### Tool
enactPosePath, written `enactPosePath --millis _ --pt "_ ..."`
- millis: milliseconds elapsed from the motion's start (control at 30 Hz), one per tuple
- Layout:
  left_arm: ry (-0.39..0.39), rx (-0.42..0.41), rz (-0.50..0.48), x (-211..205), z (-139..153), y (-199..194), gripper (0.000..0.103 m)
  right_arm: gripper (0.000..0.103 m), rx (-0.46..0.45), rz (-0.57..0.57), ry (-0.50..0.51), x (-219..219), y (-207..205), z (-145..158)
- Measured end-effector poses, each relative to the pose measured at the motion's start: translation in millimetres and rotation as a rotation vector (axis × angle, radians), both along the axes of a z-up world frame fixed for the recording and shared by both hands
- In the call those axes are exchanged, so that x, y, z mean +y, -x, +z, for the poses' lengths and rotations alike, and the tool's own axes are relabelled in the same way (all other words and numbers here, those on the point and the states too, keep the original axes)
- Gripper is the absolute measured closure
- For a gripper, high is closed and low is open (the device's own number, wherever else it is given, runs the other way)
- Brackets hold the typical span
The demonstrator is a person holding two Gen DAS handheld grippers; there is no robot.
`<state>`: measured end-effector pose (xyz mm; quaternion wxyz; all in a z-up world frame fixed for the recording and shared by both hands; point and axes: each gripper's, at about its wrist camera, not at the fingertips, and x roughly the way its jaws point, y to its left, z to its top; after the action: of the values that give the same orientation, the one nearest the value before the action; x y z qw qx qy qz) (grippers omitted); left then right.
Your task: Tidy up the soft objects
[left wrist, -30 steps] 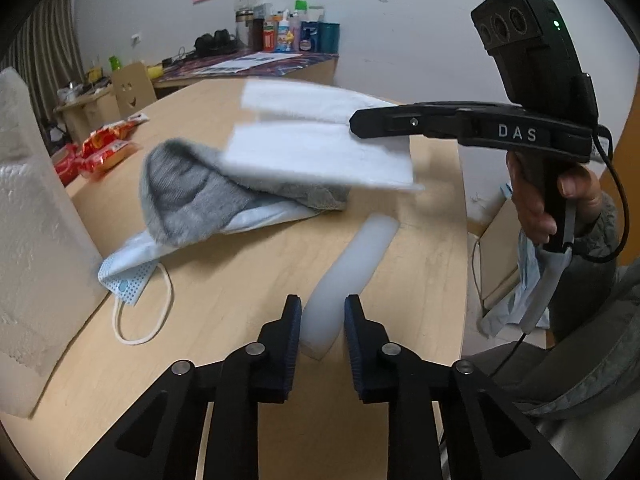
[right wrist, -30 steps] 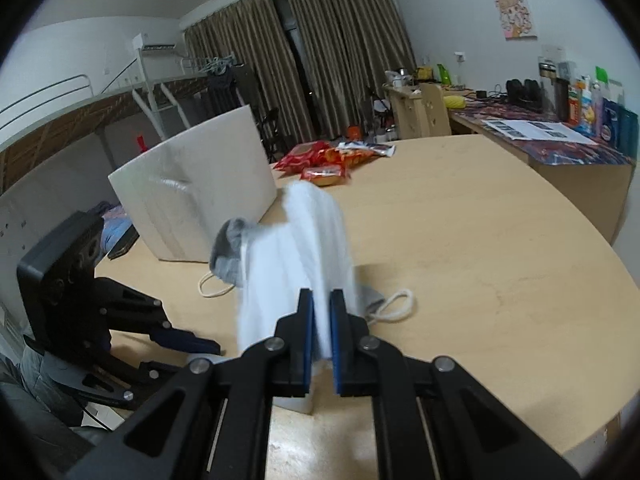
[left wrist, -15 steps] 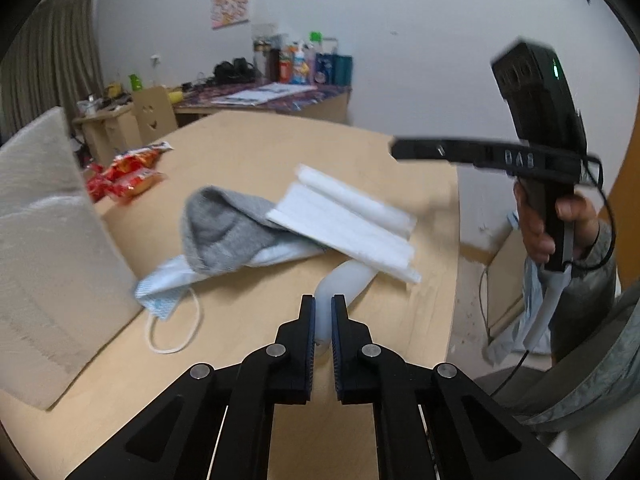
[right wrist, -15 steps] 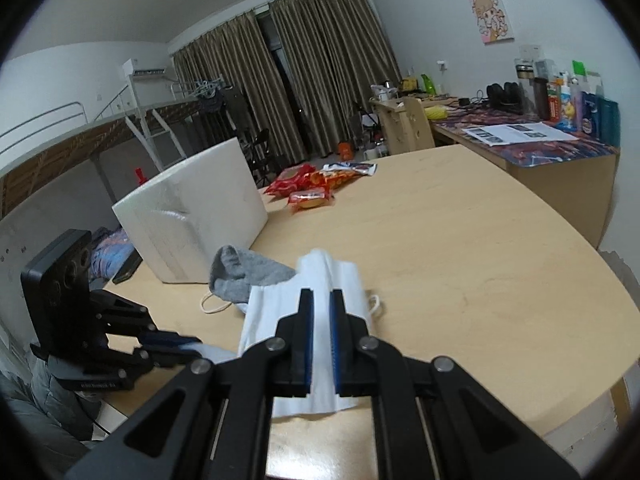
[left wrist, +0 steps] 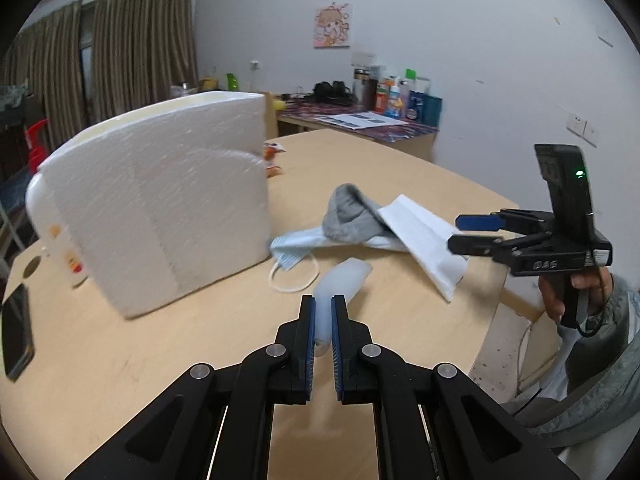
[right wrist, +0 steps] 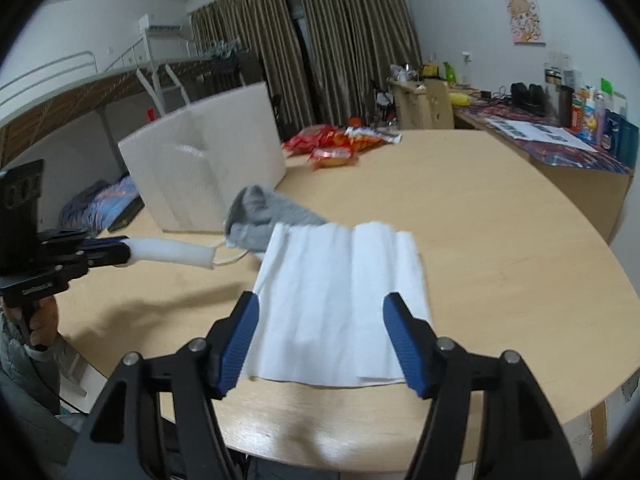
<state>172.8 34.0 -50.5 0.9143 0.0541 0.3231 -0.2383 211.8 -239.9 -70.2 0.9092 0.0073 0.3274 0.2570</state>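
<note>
Left wrist view: the left hand-held gripper point(left wrist: 322, 322) is clamped on a white foam strip point(left wrist: 340, 280), seemingly lifted off the tabletop point(left wrist: 400, 320).

Right wrist view: the right hand-held gripper point(right wrist: 320, 336) has just spread wide, its jaws empty, over the folded white cloth point(right wrist: 340, 296) lying flat beside a grey sock point(right wrist: 264, 212).

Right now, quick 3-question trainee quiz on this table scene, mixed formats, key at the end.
1. True or false: the right gripper is clamped on the white folded cloth.
2. What does the left gripper hold? A) grey sock B) white foam strip C) face mask
3. Fill in: the grey sock lies partly on top of the blue ____.

Key:
1. False. Its jaws have just been opening and stand wide; the cloth lies flat on the table between them, unpressed.
2. B, the white foam strip.
3. face mask.
</note>
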Motion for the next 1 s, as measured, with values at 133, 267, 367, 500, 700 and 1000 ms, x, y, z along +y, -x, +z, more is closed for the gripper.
enactPosePath --millis 133,267,367,500,700,1000 --pt "0.009 -0.016 0.026 6.2 -2.8 12.2 0.095 0.033 0.025 -0.033 0.110 14.7 -3.2 -11.7" --pt "0.013 -0.029 0.020 8.4 -3.0 19.2 0.095 0.033 0.041 -0.042 0.136 16.2 2.9 -17.0" --pt "0.020 -0.033 0.015 7.3 -3.7 20.7 0.094 0.033 0.040 -0.063 0.164 16.5 6.7 -19.7" --pt "0.034 -0.043 0.015 4.3 -1.9 22.2 0.094 0.033 0.057 -0.086 0.168 15.9 6.7 -23.8" --pt "0.045 -0.048 0.029 3.3 -3.0 23.8 0.093 0.033 0.048 -0.095 0.233 22.5 9.6 -26.1" --pt "0.042 -0.059 0.035 -4.7 -2.3 25.5 0.093 0.034 0.038 -0.079 0.228 20.0 13.3 -26.5"
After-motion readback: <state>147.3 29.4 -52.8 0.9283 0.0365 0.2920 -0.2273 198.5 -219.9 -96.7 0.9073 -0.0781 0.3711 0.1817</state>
